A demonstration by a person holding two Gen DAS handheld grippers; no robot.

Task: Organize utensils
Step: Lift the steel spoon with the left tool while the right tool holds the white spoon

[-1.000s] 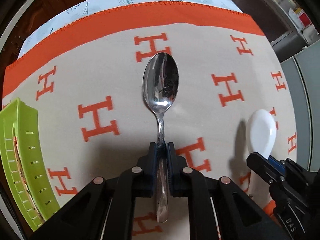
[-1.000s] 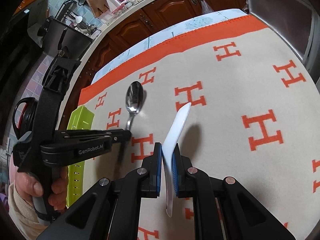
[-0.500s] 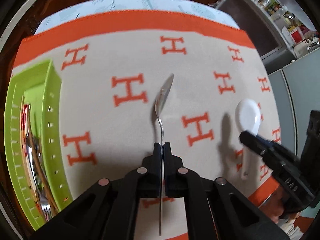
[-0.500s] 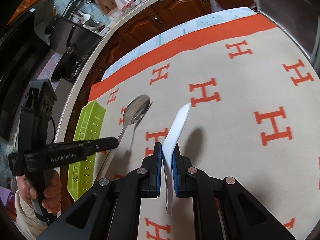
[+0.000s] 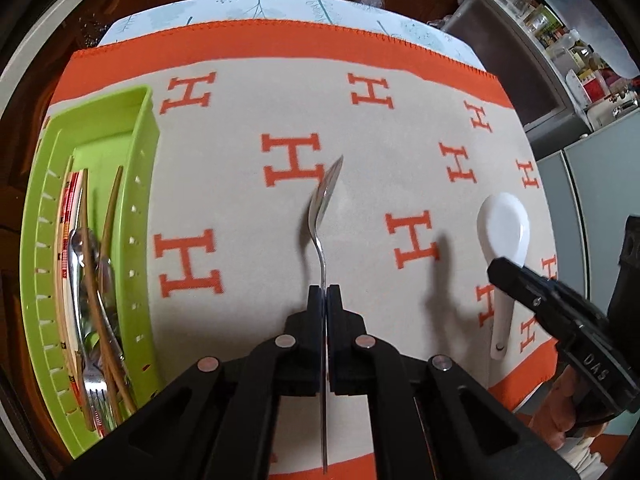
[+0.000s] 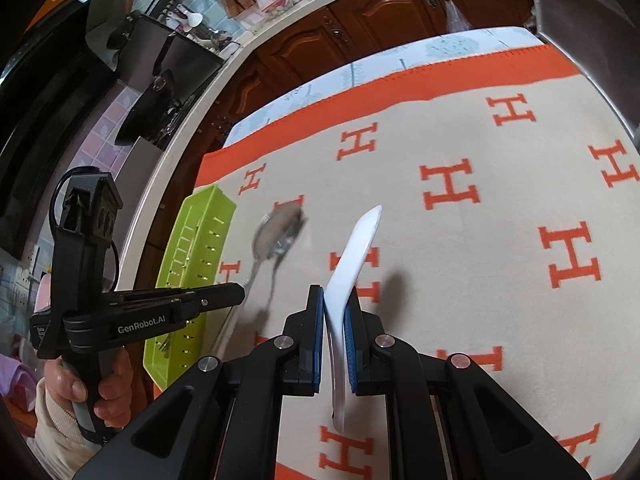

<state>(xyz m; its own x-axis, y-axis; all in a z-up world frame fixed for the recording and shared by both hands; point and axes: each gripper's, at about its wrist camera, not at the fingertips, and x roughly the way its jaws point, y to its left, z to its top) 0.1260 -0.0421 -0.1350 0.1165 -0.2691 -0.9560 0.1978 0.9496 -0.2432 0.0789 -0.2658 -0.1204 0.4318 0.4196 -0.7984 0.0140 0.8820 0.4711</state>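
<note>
A metal spoon point(image 5: 325, 194) hangs edge-on above the H-patterned cloth, its handle clamped in my shut left gripper point(image 5: 324, 294). The same spoon point(image 6: 280, 232) shows blurred in the right wrist view, sticking out of the left gripper point(image 6: 239, 294) just right of the green tray. My right gripper point(image 6: 334, 320) is shut on the handle of a white ceramic spoon point(image 6: 362, 236), held off the cloth with its bowl pointing away. In the left wrist view, that white spoon point(image 5: 505, 226) and the right gripper point(image 5: 500, 271) sit at the right.
A lime-green slotted tray point(image 5: 146, 200) lies along the cloth's left edge point(image 6: 200, 240) and holds forks, a spoon and wooden chopsticks point(image 5: 96, 292). A person's hand point(image 6: 100, 388) grips the left handle. Dark wooden cabinets stand beyond the table's far edge.
The left gripper lifted the metal spoon off the cloth, rolled it edge-on and carried it left, bringing the green tray further into view. The right gripper rose slightly with the white spoon.
</note>
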